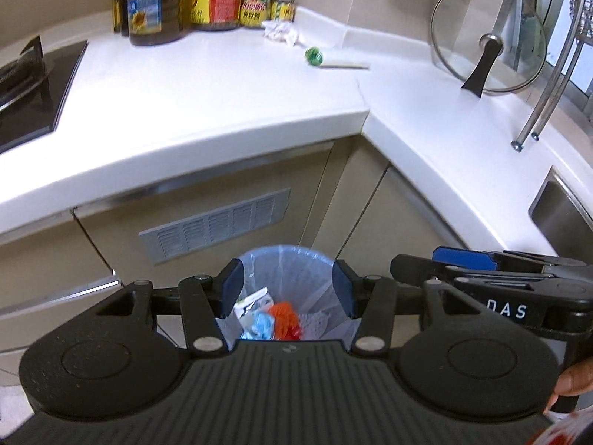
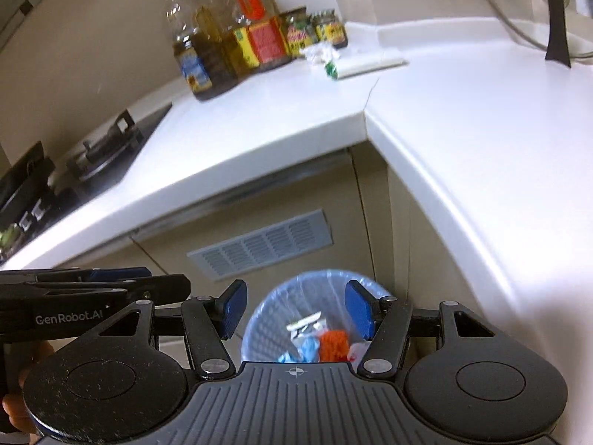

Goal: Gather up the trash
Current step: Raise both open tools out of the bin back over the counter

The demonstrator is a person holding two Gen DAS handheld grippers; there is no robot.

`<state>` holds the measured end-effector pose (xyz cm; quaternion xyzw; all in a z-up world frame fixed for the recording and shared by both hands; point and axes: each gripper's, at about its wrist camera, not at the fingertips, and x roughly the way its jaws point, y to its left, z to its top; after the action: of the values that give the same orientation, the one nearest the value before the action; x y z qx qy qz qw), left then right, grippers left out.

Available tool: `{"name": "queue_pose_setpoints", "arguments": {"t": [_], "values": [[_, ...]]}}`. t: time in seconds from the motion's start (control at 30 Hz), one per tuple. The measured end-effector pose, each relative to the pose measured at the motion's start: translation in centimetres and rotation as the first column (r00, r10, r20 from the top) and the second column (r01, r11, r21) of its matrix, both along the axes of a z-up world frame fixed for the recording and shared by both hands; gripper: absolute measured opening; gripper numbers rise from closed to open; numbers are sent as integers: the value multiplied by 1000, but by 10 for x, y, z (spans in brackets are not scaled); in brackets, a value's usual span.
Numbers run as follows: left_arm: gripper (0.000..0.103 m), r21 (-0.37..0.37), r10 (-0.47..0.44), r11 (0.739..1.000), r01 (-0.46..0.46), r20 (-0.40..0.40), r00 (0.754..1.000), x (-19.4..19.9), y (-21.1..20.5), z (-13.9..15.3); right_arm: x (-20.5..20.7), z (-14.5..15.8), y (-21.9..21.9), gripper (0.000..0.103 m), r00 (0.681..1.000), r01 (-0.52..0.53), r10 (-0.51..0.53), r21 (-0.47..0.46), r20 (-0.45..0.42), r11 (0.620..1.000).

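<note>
A small bin [image 1: 292, 259] [image 2: 315, 285] lined with a pale blue bag stands on the floor by the corner cabinet. Inside lie an orange wad [image 1: 284, 315] [image 2: 333, 345], a blue wrapper [image 1: 261, 324] [image 2: 309, 348] and a white packet [image 1: 252, 302] [image 2: 305, 324]. Above it my left gripper [image 1: 288, 289] stands open with nothing between its fingers. Beside it my right gripper [image 2: 296, 307] is open and empty too. On the white counter [image 1: 222, 85] [image 2: 463, 111] lie a crumpled white tissue [image 1: 280, 32] [image 2: 320, 52] and a white stick with a green end [image 1: 335, 60] [image 2: 355, 65].
Oil bottles and jars [image 1: 207, 0] [image 2: 259, 37] crowd the back of the counter. A black hob [image 1: 33, 89] [image 2: 85, 163] sits at the left, a glass pot lid [image 1: 489, 40] [image 2: 537, 11] leans at the right, and a sink [image 1: 563, 207] lies beyond a metal rack's legs [image 1: 545, 100].
</note>
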<state>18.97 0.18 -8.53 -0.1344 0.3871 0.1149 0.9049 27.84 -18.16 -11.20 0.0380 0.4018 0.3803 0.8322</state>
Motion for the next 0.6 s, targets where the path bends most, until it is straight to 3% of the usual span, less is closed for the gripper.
{"name": "queue_pose_setpoints", "arguments": {"t": [0.3, 0.6], "values": [[49, 67, -39, 997, 34, 68, 997, 37, 17, 28, 39, 24, -1, 59, 995, 94, -96, 63, 28, 994], [49, 98, -136, 987, 125, 117, 984, 118, 74, 55, 111, 51, 46, 59, 966, 245, -253, 125, 55, 961]]}}
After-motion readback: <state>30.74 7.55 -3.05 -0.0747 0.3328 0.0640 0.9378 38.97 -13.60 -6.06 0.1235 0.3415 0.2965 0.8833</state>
